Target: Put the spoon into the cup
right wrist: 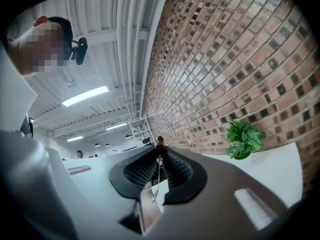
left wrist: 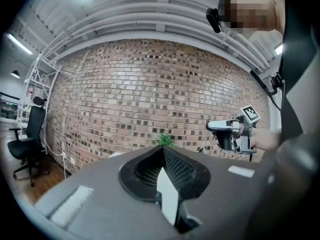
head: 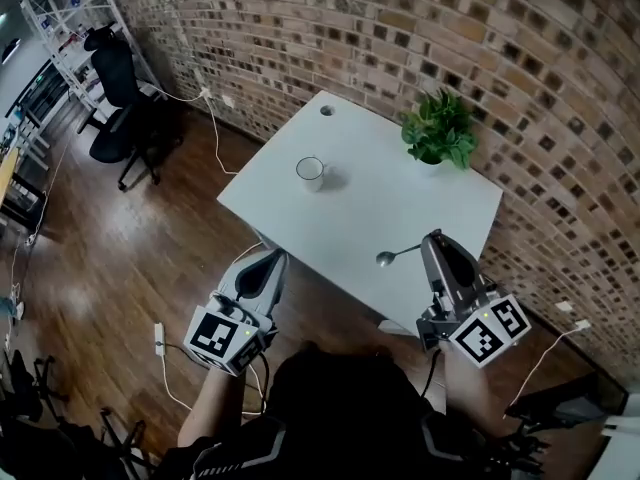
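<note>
— Where was the slim silver metal spoon (head: 392,256)?

— In the right tool (head: 432,239), whose jaws were clamped on its handle. The bowl stuck out toward nine o'clock over the near part of the white rectangular desk (head: 370,208). I could not tell whether it touched the top.

— And the white round cup (head: 311,172)?

— Upright on the desk, well apart from the spoon, at about eleven o'clock from the bowl. A green leafy potted plant (head: 440,130) stood at two o'clock from the cup, near the brown brick wall (head: 330,28).

— The left tool (head: 273,259)?

— Its jaws were pressed together with nothing between them. It was held just off the desk's near edge, at about seven o'clock from the cup.
</note>
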The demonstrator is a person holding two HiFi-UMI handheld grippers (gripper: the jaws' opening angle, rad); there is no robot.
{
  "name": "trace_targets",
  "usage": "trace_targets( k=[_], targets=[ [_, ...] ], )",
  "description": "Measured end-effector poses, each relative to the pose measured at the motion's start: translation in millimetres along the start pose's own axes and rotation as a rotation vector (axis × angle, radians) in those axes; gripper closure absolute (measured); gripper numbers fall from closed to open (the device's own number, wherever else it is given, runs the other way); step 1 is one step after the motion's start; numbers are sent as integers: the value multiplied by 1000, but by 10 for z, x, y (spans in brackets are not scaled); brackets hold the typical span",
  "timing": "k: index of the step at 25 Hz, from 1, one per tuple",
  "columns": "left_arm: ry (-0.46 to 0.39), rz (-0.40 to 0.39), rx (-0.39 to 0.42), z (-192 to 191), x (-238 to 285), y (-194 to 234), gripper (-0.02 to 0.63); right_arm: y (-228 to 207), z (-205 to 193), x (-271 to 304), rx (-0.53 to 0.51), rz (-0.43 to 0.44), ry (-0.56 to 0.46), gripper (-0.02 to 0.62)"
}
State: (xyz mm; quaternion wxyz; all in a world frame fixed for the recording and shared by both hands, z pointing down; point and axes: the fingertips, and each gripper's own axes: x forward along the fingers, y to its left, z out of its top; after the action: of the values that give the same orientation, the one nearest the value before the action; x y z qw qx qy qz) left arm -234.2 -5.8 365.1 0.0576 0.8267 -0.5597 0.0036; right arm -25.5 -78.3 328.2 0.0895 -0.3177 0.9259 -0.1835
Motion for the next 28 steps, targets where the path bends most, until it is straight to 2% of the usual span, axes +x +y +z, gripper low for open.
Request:
trace_targets(
  k=[8,12,18,23,28],
  targets=[
    [5,-62,-9,-92,34,613,612,192,-127,462,-16,-75,2,552],
    [5,-74,-10,-55,238,728,612,178,-165,691,-32,-59,27,552],
    [3,-76,14,202,684,855,612,45,-63,1158,-27,-1,8,551],
    [12,-51,47,373,1012,1088,612,-113,-32,1510,-13,36,13,552],
    [31,-60,61,369,1196,1326,612,-248,-143,1825,17,21,33,551]
  ],
)
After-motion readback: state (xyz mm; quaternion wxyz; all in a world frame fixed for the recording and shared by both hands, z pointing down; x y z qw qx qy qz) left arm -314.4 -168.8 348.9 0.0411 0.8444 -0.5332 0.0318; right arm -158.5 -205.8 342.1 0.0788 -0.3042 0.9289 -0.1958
